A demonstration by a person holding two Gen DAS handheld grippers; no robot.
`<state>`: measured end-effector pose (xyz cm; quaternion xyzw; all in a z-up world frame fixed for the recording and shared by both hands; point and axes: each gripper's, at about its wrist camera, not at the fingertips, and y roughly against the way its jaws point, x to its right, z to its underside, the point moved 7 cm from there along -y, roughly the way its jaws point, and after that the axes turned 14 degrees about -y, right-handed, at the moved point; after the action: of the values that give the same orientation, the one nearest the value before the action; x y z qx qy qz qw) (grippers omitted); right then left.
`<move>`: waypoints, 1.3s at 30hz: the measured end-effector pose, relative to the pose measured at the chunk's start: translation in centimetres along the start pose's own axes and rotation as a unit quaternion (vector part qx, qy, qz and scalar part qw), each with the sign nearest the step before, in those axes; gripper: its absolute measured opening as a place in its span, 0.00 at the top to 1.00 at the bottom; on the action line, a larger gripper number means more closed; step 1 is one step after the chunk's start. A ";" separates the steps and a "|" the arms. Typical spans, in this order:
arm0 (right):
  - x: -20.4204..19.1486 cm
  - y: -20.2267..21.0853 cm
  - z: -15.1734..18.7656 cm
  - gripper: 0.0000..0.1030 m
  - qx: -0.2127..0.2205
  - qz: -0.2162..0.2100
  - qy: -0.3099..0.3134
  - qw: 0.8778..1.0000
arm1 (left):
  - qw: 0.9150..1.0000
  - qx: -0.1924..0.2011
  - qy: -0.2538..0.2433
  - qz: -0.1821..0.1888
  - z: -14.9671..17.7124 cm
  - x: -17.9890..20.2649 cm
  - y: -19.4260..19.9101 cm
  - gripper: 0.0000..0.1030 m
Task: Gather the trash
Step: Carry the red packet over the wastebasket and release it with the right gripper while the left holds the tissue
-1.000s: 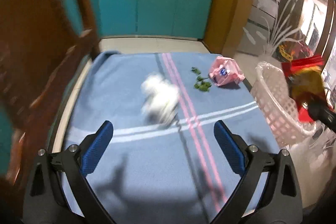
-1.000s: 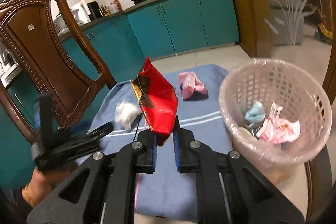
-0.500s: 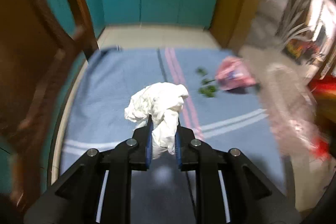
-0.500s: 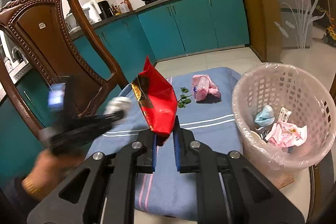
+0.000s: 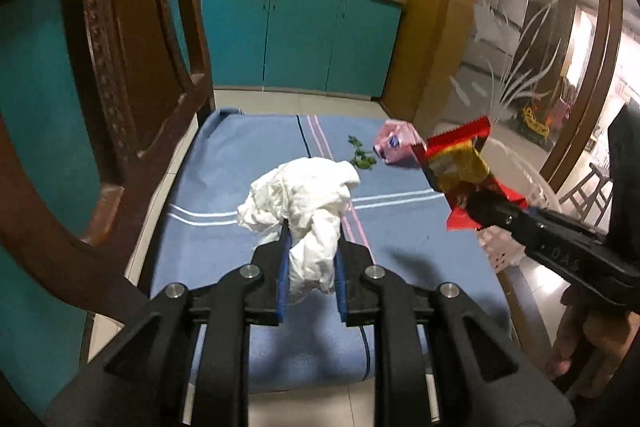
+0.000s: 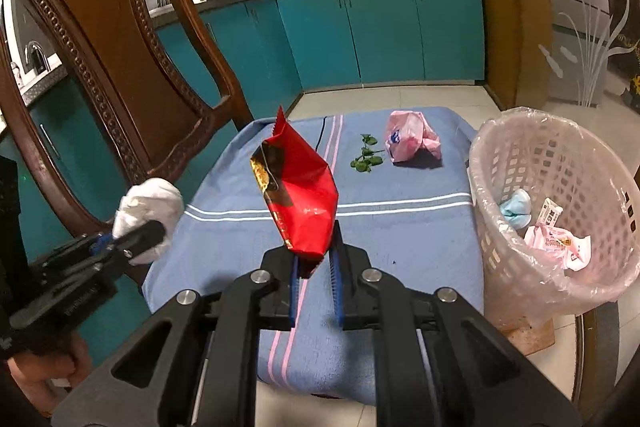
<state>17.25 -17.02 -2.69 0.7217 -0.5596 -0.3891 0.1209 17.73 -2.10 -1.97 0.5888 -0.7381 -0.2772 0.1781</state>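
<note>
My left gripper (image 5: 310, 255) is shut on a crumpled white tissue (image 5: 304, 199) and holds it above the blue cloth (image 5: 224, 183); the tissue also shows in the right wrist view (image 6: 148, 207). My right gripper (image 6: 314, 263) is shut on a red snack bag (image 6: 300, 199), held up over the cloth (image 6: 400, 239); the bag also shows in the left wrist view (image 5: 460, 171). A pink wrapper (image 6: 410, 141) and green leaves (image 6: 366, 159) lie at the cloth's far end. A pink lined basket (image 6: 552, 219) holding trash stands to the right.
A carved wooden chair (image 6: 116, 67) stands close on the left of the cloth and fills the left of the left wrist view (image 5: 120, 67). Teal kitchen cabinets (image 6: 380, 31) run behind. A glass door (image 6: 580, 7) is at the right.
My left gripper closed on the white tissue and lifted it off the cloth. My right gripper kept hold of the red bag and drew back slightly.
</note>
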 end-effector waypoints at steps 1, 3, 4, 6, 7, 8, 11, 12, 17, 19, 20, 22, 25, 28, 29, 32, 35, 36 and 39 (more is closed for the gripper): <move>0.1 -0.1 0.0 0.87 -0.001 0.001 0.001 1.000 | 1.000 -0.006 0.002 0.005 0.1 0.2 -0.4 0.82; 0.1 -0.3 0.1 0.87 -0.001 0.003 0.003 1.000 | 1.000 -0.008 0.003 0.010 0.5 0.4 -0.5 0.81; 0.1 -0.3 0.1 0.87 -0.002 0.004 0.003 1.000 | 1.000 -0.009 0.000 0.010 0.5 0.5 -0.5 0.81; 0.1 -0.4 0.2 0.87 -0.004 0.005 0.004 1.000 | 1.000 -0.009 -0.003 0.007 0.6 0.5 -0.5 0.81; 0.1 -0.5 0.3 0.87 -0.004 0.006 0.006 1.000 | 1.000 -0.010 -0.002 0.007 0.7 0.4 -0.3 0.81; 0.0 -0.5 0.3 0.87 -0.005 0.006 0.006 1.000 | 1.000 -0.011 0.000 0.006 0.7 0.3 -0.3 0.81; -0.1 -0.7 0.5 0.87 -0.007 0.008 0.008 1.000 | 1.000 -0.012 0.004 0.004 0.9 0.0 -0.2 0.81; -0.1 -0.7 0.5 0.87 -0.008 0.008 0.009 1.000 | 1.000 -0.013 0.005 0.004 0.9 0.0 -0.2 0.81; 0.0 -0.9 0.7 0.87 -0.009 0.010 0.012 1.000 | 1.000 -0.014 0.004 0.006 0.8 0.4 -0.3 0.81; -0.1 -0.9 0.8 0.87 -0.009 0.010 0.012 1.000 | 1.000 -0.015 0.003 0.007 0.8 0.5 -0.3 0.81; -0.1 -0.9 0.8 0.87 -0.010 0.010 0.012 1.000 | 1.000 -0.016 0.003 0.007 0.8 0.5 -0.4 0.81; -0.1 -0.9 0.9 0.87 -0.010 0.010 0.013 1.000 | 1.000 -0.016 0.005 0.007 0.8 0.5 -0.3 0.81; -0.1 -0.9 1.0 0.87 -0.011 0.009 0.013 1.000 | 1.000 -0.015 0.006 0.006 0.8 0.4 -0.3 0.80; 0.0 -0.9 0.9 0.87 -0.011 0.010 0.013 1.000 | 1.000 -0.015 0.009 0.007 0.9 0.3 -0.3 0.80; 0.2 -0.6 0.7 0.87 -0.004 0.011 0.011 1.000 | 1.000 -0.016 0.009 0.007 0.9 0.3 -0.4 0.80; 1.8 1.0 -1.7 0.87 0.041 0.019 -0.014 0.999 | 1.000 -0.017 0.009 0.008 1.0 0.2 -0.4 0.80; 6.8 3.2 -5.7 0.86 0.100 0.057 -0.059 0.992 | 1.000 -0.018 0.010 0.010 1.1 0.2 -0.4 0.79; 9.1 3.4 -7.0 0.85 0.112 0.075 -0.079 0.988 | 1.000 -0.019 0.010 0.010 1.1 0.2 -0.5 0.79; 15.4 1.4 -8.5 0.67 0.087 0.099 -0.130 0.983 | 1.000 -0.023 0.010 0.012 1.3 0.3 -0.8 0.79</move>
<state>23.23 -33.56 -2.72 0.6137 -0.6707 -0.4160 0.0215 17.50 -2.24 -3.46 0.5787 -0.7366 -0.2857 0.2024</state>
